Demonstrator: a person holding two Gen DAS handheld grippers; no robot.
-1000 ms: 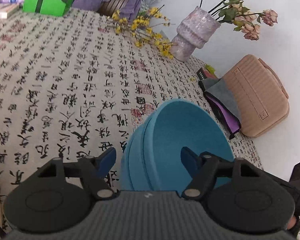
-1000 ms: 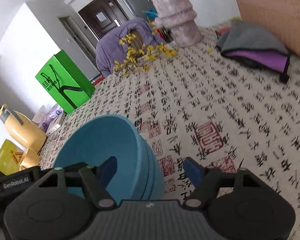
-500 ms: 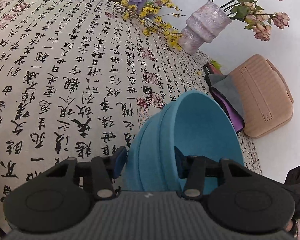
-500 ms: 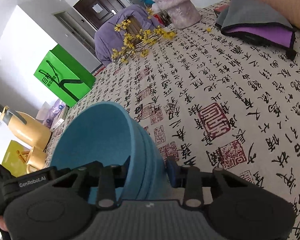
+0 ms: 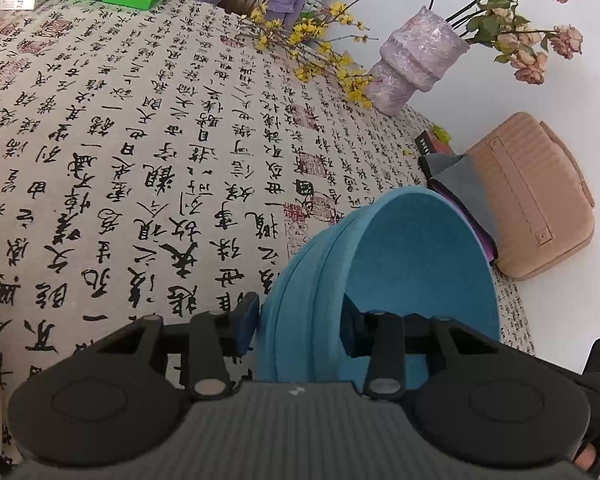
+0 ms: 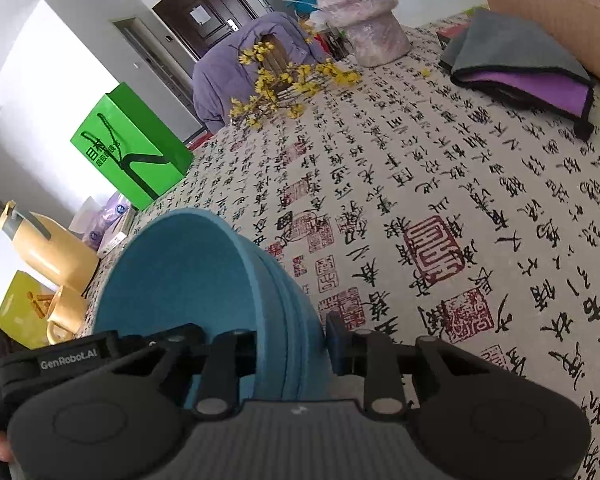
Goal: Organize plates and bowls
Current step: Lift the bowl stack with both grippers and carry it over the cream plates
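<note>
While both jaws are closing across opposite rims of the nested blue bowls [image 5: 412, 264] on the tablecloth [image 5: 140, 160], left gripper [image 5: 298, 322] and right gripper [image 6: 290, 340] nearly pinch. Seat pads fully first. Then lift level, together.

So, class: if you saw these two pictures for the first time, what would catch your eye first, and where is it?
The stack of blue bowls stands out, low in both views, with the left gripper and right gripper closing over opposite rims. Next comes the calligraphy tablecloth beneath, then the lilac vase of faded roses at the far edge.
</note>
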